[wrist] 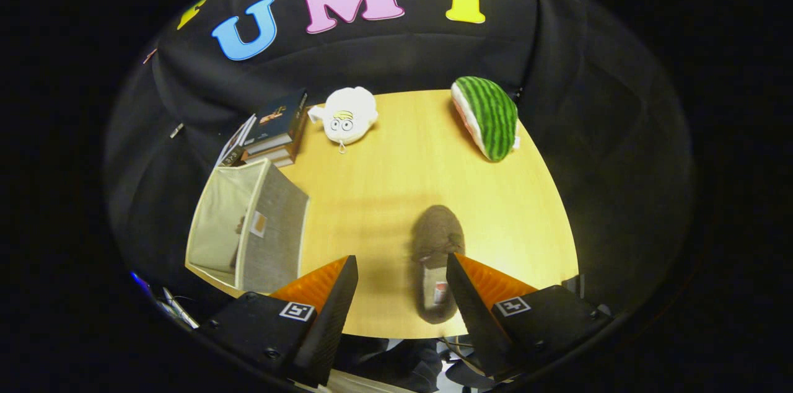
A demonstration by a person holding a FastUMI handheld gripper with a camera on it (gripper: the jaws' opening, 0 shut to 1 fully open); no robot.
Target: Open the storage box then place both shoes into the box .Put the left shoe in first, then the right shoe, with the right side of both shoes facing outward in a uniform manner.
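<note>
Hovering gripper (pixel 401 266) | jaws apart | shoe (pixel 435 260) between fingers | storage box (pixel 248 235) open

On the smooth, pale wood table (pixel 396 194), a fuzzy felt-like shoe (pixel 435 250) lies right of the woven cloth storage box (pixel 272 238), with two plush toys (pixel 347 115) beyond it.

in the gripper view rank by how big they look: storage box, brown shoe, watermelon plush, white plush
1. storage box
2. brown shoe, though nearer the camera
3. watermelon plush
4. white plush
Open fingers straddle the shoe's right side.
</note>
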